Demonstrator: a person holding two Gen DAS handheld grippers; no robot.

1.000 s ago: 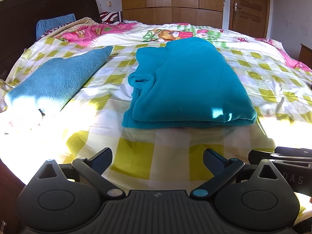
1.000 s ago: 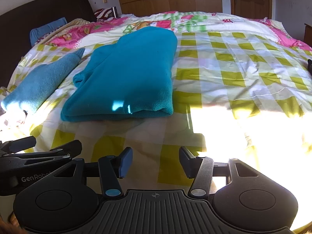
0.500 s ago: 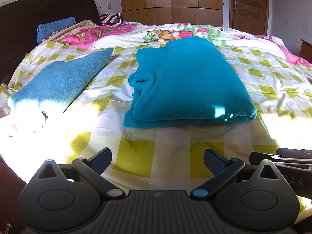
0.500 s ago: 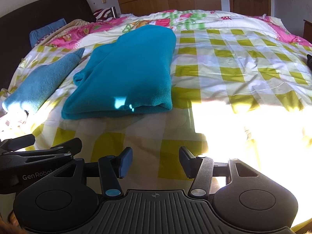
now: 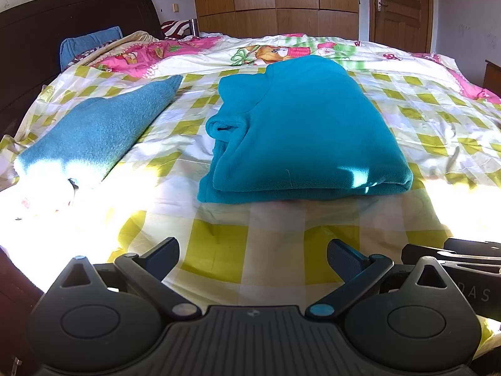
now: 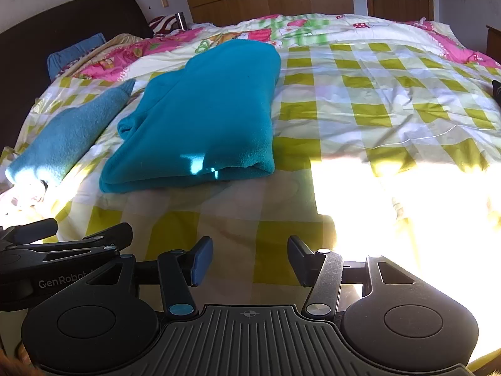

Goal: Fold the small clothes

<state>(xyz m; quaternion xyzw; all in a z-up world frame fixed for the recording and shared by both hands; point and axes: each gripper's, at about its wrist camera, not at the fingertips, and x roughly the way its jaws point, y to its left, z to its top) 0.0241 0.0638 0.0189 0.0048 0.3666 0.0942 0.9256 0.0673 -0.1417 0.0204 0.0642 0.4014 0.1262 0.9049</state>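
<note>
Lying ahead of both empty, wide-open grippers, the folded teal fleece garment (image 5: 300, 131) runs lengthwise away, straight before the left gripper (image 5: 252, 258), left of the right gripper (image 6: 250, 258).

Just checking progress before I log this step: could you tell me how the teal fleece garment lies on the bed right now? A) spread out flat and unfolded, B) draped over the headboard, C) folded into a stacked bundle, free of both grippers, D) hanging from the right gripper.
C: the teal fleece garment lies folded in layers on the checked bedcover, while the left gripper and right gripper are open, short of it.
</note>
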